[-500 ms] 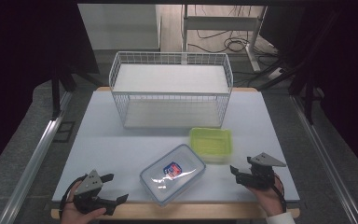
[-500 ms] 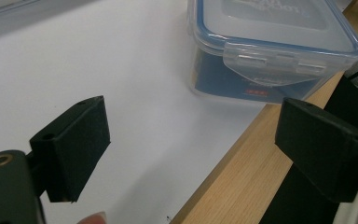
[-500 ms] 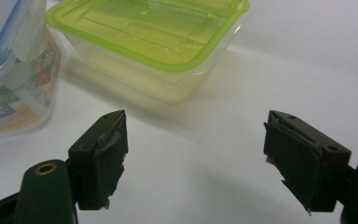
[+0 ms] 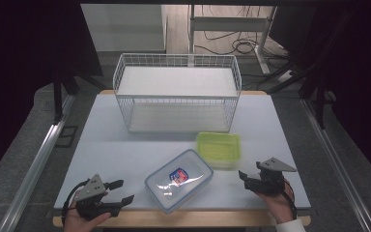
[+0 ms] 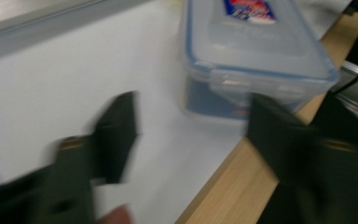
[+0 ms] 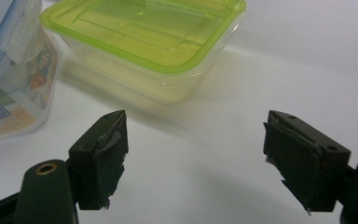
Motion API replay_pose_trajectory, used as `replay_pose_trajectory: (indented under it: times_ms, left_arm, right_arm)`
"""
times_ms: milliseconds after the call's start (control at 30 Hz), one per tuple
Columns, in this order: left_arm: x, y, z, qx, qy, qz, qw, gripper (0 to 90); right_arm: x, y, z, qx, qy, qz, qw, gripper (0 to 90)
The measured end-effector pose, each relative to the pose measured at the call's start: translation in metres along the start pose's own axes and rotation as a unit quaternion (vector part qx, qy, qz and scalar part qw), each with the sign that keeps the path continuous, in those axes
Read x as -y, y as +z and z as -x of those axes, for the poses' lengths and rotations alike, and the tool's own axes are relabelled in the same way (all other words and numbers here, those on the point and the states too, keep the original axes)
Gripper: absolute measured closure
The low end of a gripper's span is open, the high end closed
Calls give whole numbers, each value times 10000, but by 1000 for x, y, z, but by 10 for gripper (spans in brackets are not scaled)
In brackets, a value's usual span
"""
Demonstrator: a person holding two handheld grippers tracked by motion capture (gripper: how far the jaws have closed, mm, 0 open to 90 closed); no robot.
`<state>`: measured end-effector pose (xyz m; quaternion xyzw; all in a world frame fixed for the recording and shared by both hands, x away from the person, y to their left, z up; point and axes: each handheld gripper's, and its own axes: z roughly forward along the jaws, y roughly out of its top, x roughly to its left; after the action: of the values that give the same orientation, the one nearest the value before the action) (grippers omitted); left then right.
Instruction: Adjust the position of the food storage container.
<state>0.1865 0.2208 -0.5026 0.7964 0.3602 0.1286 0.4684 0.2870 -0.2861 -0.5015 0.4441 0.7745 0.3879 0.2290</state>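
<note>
A clear box with a blue-rimmed lid [image 4: 178, 180] lies near the table's front edge, turned at an angle. Just behind it to the right sits a clear box with a green lid [image 4: 218, 149]. My left gripper [image 4: 121, 191] is open at the front left and points at the blue-lidded box [image 5: 256, 51], a short way off it. My right gripper [image 4: 244, 179] is open at the front right. Its jaws stand wide, with the green-lidded box [image 6: 144, 42] ahead of them and the blue-lidded box [image 6: 9, 79] to their left. Both grippers [image 5: 191, 105] [image 6: 196, 121] hold nothing.
A white wire basket [image 4: 176, 92] stands at the back of the white table [image 4: 125, 145]. A wooden strip [image 5: 223, 186] runs along the table's front edge. Metal rails run along both sides of the table, and cables lie on the floor behind.
</note>
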Motion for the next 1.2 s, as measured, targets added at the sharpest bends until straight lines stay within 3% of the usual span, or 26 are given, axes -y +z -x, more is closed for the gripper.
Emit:
replay_pose_trajectory:
  times_ms: [33,67,100,167,200,233,300,333,367,400,467,567,600,633,667,767,967,1000,1033,1200]
  left_arm:
    - [-3,0,1,99,32,37,9999,429]
    - [-7,-1,3,287,115,99,9995,695]
    - [-14,0,8,534,268,136,9981,739]
    - [-22,3,17,773,445,108,9960,837]
    - [-22,3,17,773,445,108,9960,855]
    - [-29,9,26,946,592,61,9937,872]
    - [-36,18,36,1067,755,-40,9914,887]
    - [-36,18,36,1067,755,-40,9914,894]
    - [-43,28,46,1216,894,-175,9884,900]
    - [-43,28,46,1216,894,-175,9884,900]
    - [-51,40,61,1398,1057,-257,9842,900]
    - [-55,46,70,1532,1110,-307,9815,900]
    - [-56,52,78,1638,1192,-373,9786,900]
    - [-56,55,82,1688,1206,-410,9774,900]
    - [-56,55,82,1688,1206,-410,9774,900]
    - [-53,64,92,1765,1286,-586,9741,900]
    - [-47,75,96,1724,1346,-798,9725,900]
    - [-46,77,96,1700,1338,-842,9727,900]
    - [-44,80,95,1651,1268,-846,9744,900]
    - [-42,84,93,1647,1232,-924,9742,900]
  right_arm:
    - [0,0,0,0,0,0,10000,224]
    - [0,0,1,8,28,6,10000,224]
    - [-1,0,1,14,30,9,10000,225]
    - [-1,1,1,18,37,13,10000,225]
    - [-1,1,1,18,37,13,10000,225]
    - [-2,2,0,10,42,9,10000,226]
    - [-2,2,-1,4,42,3,10000,226]
    - [-3,2,-1,10,17,1,10000,225]
    - [-3,3,-1,11,20,5,10000,225]
    - [-3,3,-1,11,20,5,10000,225]
    - [-3,2,-2,9,5,23,10000,226]
    - [-3,2,-2,17,20,26,10000,226]
    - [-3,1,-2,13,27,44,10000,226]
    - [-3,1,-1,14,27,47,10000,226]
    - [-3,1,-1,14,27,47,10000,226]
    - [-3,1,-1,8,43,63,10000,225]
    - [-4,1,-2,15,34,68,10000,226]
    - [-4,2,-1,8,38,63,10000,225]
    - [-3,3,-1,6,52,47,10000,226]
    - [-4,4,0,13,47,49,10000,225]
